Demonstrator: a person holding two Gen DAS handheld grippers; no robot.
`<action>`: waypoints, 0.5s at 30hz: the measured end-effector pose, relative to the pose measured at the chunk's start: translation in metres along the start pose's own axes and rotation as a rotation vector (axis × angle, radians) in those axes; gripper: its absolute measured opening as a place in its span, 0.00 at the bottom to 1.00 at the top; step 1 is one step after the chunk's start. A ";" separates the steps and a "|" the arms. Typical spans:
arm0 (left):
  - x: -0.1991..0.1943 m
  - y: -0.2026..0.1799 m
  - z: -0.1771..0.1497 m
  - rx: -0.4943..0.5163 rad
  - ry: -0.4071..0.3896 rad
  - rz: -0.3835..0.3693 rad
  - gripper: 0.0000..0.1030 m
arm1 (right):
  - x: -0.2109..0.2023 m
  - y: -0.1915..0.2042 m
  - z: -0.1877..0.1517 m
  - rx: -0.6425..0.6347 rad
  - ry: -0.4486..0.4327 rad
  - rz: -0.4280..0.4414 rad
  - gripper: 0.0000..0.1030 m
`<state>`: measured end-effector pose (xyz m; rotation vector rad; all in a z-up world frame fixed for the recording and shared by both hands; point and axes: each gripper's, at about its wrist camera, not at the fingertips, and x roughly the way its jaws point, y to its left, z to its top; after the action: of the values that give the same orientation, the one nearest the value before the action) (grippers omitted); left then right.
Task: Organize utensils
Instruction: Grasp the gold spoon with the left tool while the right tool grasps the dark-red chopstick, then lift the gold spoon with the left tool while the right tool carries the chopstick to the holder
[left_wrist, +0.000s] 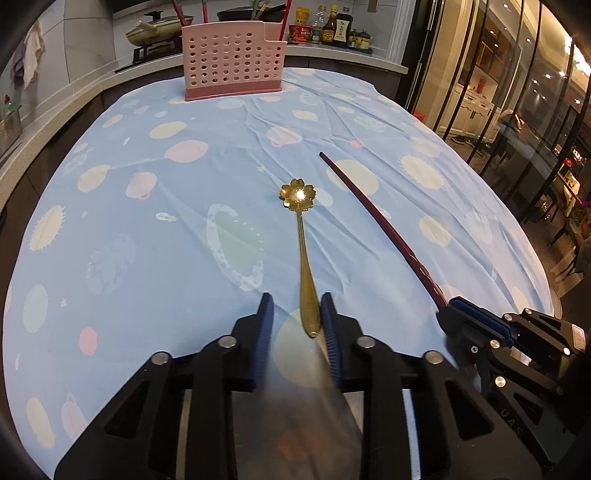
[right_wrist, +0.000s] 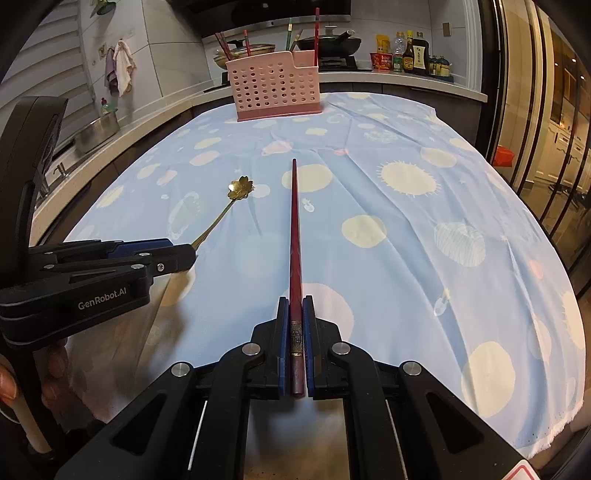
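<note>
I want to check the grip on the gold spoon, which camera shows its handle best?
The left wrist view: the gold spoon lies lengthwise, its handle end between the left gripper pads. In the right wrist view the spoon shows from the side, with its handle end hidden behind the left gripper.

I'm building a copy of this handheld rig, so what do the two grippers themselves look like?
Both are matte black plastic. The left gripper and right gripper each have two angular fingers with triangular cut-outs, round silver pivot pins and dark blue ribbed pads. The left one's side carries white "GenRobot.AI" lettering. Thin white lines run along the right gripper's inner arms.
</note>
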<state>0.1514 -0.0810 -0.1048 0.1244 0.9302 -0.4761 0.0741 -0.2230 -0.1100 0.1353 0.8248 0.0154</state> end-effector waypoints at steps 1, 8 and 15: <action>0.000 0.000 0.000 -0.002 0.003 -0.016 0.10 | 0.000 0.000 0.000 0.000 0.000 0.000 0.06; -0.005 0.000 -0.003 -0.011 0.006 -0.049 0.10 | -0.002 -0.002 0.002 0.004 -0.006 0.003 0.06; -0.024 0.002 0.002 -0.025 -0.033 -0.055 0.10 | -0.018 -0.003 0.012 0.007 -0.055 0.017 0.06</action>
<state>0.1416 -0.0719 -0.0846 0.0682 0.9091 -0.5153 0.0702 -0.2280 -0.0893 0.1487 0.7692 0.0253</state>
